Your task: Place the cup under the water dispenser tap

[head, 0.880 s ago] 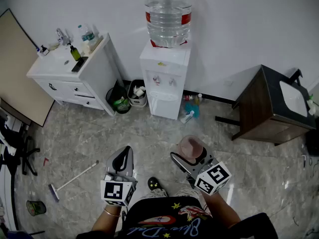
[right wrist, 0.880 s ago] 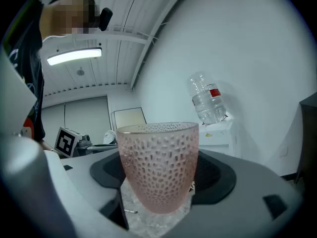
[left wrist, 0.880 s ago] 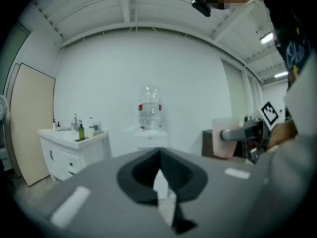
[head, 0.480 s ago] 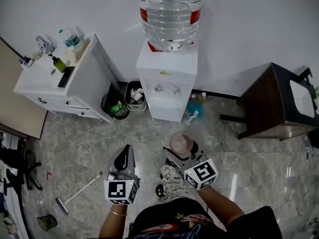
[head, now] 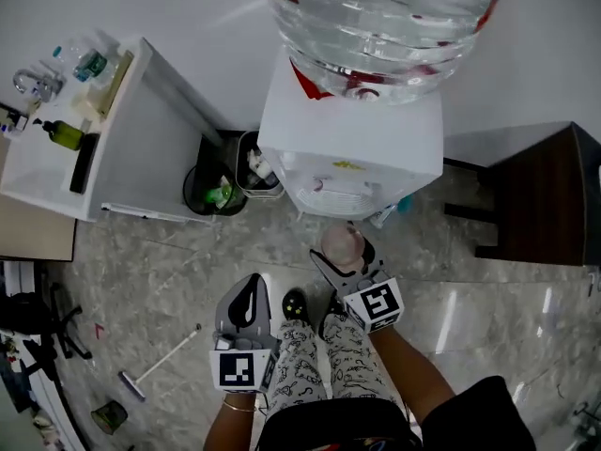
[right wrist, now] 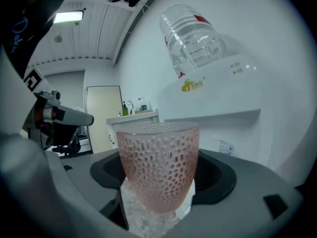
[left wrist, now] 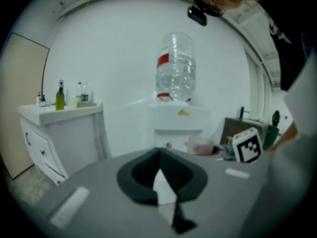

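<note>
Right now I have the cup (head: 340, 242) clamped in the right gripper (head: 346, 257), low of centre in the head view, just below the front of the water dispenser (head: 352, 144). In the right gripper view the pink, honeycomb-textured cup (right wrist: 159, 165) stands upright between the jaws, which are spread wide and pressing on its lower sides, so the grip looks firm to me. It looks empty, as far as I can see through the wall.

My left gripper (head: 247, 301) hangs at the lower middle of the head view, left of the cup and apart from it. Its own view shows the jaws brought together with nothing between them (left wrist: 161, 182).

As for progress, I judge the pick-up done and the approach nearly done. The dispenser's white front fills the upper right of the right gripper view, with the big water bottle (right wrist: 193, 36) above it and what I take to be a tap (right wrist: 223, 146) under the overhang, right of the cup rim. The cup is not under that tap yet, nor resting on anything.

What is left, I think: carry the cup forward into the recess, line it up beneath the tap, set it down level, then release.
</note>
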Demonstrator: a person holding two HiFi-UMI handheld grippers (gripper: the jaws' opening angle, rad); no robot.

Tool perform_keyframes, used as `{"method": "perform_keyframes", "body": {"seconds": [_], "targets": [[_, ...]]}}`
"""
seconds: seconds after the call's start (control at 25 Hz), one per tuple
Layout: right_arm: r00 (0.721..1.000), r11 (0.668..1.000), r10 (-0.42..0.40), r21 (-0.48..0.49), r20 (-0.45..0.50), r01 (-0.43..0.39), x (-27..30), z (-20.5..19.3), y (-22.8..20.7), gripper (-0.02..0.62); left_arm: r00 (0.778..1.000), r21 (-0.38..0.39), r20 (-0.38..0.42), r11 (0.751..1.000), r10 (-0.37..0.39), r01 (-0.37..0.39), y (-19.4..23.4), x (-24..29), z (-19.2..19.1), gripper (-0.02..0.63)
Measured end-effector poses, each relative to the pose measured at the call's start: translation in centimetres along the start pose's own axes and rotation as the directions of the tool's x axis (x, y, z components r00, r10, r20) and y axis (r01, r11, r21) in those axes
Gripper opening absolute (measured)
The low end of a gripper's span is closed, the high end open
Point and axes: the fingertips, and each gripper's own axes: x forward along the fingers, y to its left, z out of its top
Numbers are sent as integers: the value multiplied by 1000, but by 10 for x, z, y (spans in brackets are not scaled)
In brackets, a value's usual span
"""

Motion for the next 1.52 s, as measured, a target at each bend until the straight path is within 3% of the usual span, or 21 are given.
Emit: {"method": "perform_keyframes", "body": {"seconds": [0.2,0.56,0.76,0.96,1.4,1.52], "targets": [[981,980,-188,54,-58,191,53,-77,-44,359,995,22,-12,995,-101,102,6,48,-47,-3],[965,965,-262,11,-22,262,124,-145,-62,359,986,-19,-48,987,-158,157,33,94,-117,-3],[949,945,-315,-87,0,314,142,-159,-72,359,976,-29,-99,981,-191,190,36,90,-137,-3],[942,938,-335,-89,7,334,144,-163,-73,359,967,-31,-129,976,-219,216,38,87,-144,-3],[909,915,-402,-62,-110,398,145,-172,-79,359,964,-82,-112,969,-242,234,26,83,-140,-3],[889,913,-405,-45,-216,405,145,-194,-85,359,964,-90,-121,970,-236,226,27,80,-144,-3]]}}
